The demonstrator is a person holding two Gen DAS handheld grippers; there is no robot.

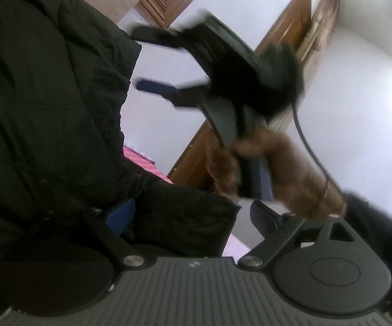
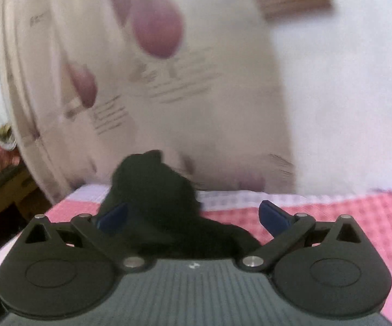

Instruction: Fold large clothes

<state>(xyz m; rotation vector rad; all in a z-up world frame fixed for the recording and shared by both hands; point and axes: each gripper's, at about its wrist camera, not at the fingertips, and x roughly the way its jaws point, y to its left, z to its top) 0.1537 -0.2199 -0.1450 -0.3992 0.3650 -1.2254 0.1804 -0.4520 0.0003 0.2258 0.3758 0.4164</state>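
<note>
A black padded jacket (image 1: 46, 95) fills the left of the left wrist view. One thick fold of it (image 1: 185, 212) lies between the fingers of my left gripper (image 1: 193, 217), against the left blue pad (image 1: 121, 214) and clear of the right pad (image 1: 264, 220). My right gripper (image 1: 141, 58) hangs blurred above, its jaws wide apart with nothing between them, held by a hand in a brown furry cuff (image 1: 299, 184). In the right wrist view the right gripper (image 2: 193, 217) stands open over a bunched black part of the jacket (image 2: 155, 190) on the bed.
A pink checked bedspread (image 2: 359, 217) covers the bed. A pale cover printed with pink balloons (image 2: 141, 68) leans against the white wall behind it. A wooden door frame (image 1: 285, 32) is at the back, wooden furniture (image 2: 8, 190) at left. A cable (image 1: 304, 141) trails from the right gripper.
</note>
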